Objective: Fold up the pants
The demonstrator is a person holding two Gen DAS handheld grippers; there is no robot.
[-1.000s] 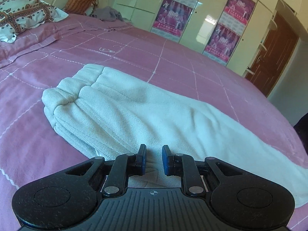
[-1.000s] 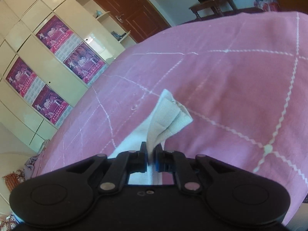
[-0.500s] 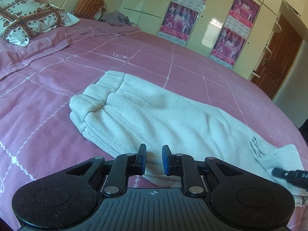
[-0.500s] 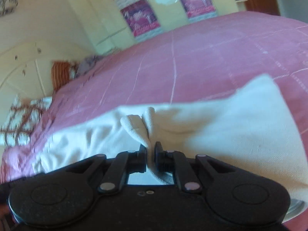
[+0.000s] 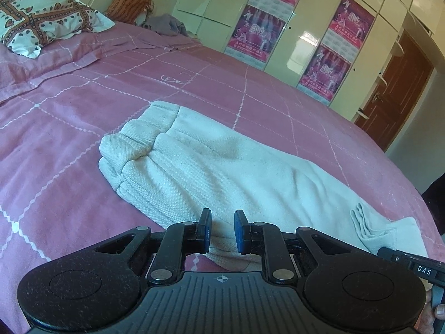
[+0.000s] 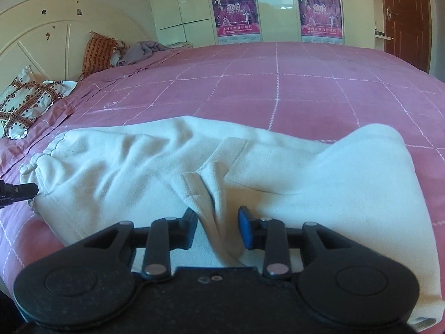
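The cream pants (image 5: 222,164) lie lengthwise on the pink bedspread (image 5: 69,105), waistband toward 10 o'clock; the right gripper (image 6: 218,222), jaws parted, straddles the raised hem, seemingly releasing it; the left gripper (image 5: 221,229) hovers unclamped, gripping nothing, likely steadying the near edge.

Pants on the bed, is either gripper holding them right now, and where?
Nothing is held. The right gripper is open around a raised fold of the pants; the left gripper is open above their edge.

Cream knit pants (image 5: 211,167) lying flat on pink bedspread, legs stacked lengthwise, cuff end folded back over legs.
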